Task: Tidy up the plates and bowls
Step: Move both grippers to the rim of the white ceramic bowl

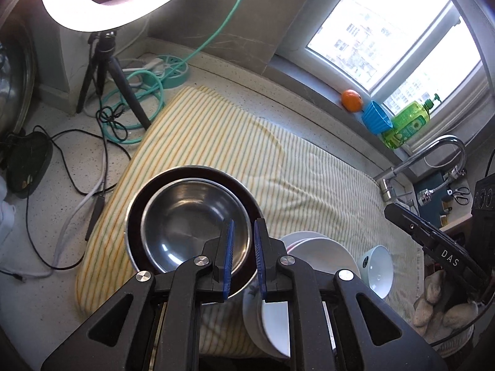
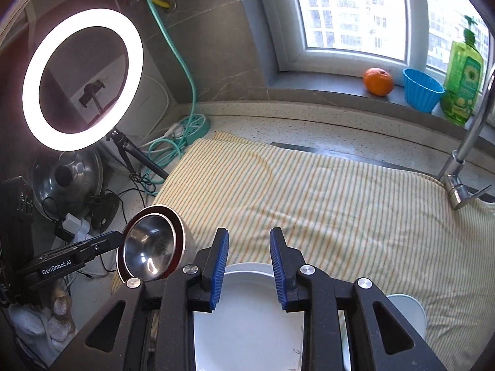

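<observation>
We're mid-sort. Left gripper [image 1: 243, 258] is showing a narrow gap, pads clamping nothing visible, hovering over the steel bowl [image 1: 195, 222] nested in the dark-rimmed bowl [image 1: 136, 216] at the striped towel's [image 1: 309, 170] near-left corner. Right gripper [image 2: 249, 266] is partly open, empty, hanging over the glossy white plates [image 2: 247, 324] at the near edge. A small white bowl [image 1: 376, 270] is sitting beside them. Next we're likely needing a rim grip; glazed ceramic and steel may slip.

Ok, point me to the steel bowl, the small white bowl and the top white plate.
steel bowl [image 1: 191, 219]: left wrist view, on its inner bottom.
small white bowl [image 1: 377, 269]: left wrist view, on its inner wall.
top white plate [image 2: 247, 315]: right wrist view, on its flat middle.
</observation>
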The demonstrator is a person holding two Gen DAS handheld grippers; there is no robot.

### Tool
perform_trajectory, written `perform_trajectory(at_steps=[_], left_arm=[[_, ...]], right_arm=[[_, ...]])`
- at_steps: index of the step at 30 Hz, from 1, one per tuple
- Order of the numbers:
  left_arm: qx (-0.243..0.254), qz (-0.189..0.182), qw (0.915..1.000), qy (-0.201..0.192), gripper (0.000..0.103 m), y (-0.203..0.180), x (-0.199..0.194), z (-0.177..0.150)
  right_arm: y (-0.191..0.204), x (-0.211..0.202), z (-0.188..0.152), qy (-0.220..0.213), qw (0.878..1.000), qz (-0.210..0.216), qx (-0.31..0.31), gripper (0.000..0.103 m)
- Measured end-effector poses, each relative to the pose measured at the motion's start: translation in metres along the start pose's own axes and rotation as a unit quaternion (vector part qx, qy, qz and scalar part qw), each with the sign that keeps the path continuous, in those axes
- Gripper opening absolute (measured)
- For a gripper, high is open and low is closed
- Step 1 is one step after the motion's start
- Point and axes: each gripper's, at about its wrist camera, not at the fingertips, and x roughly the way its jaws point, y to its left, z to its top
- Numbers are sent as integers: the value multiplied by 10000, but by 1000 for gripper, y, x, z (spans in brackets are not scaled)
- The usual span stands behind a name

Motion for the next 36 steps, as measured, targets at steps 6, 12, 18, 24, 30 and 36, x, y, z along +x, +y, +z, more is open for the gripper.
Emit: perform_trajectory(at_steps=[6,12,18,24,30,36], left_arm=[[338,-311,9985,297,11,-40,21,-7],[744,-615,9929,690,12,-84,45,-20],[1065,-852,9858,977,12,-123,64,-33],[1315,-998,9781,1265,12,-156,81,-51],[1448,-984,9731,1496,12,-176,97,-64],[1532,-897,9708,1614,12,-186,108,-71]], right_arm=[[-54,-30,-20,-127,9987,-311,385,26],[-103,-49,-43,-39,9944,-667,819,27],[-140,-56,-66,67,9893,-785,1225,27],[-168,-57,-89,164,9851,-708,1561,27],[-177,-47,-106,313,9838,-557,1672,27],[-180,-37,-115,445,9841,-451,1661,27]])
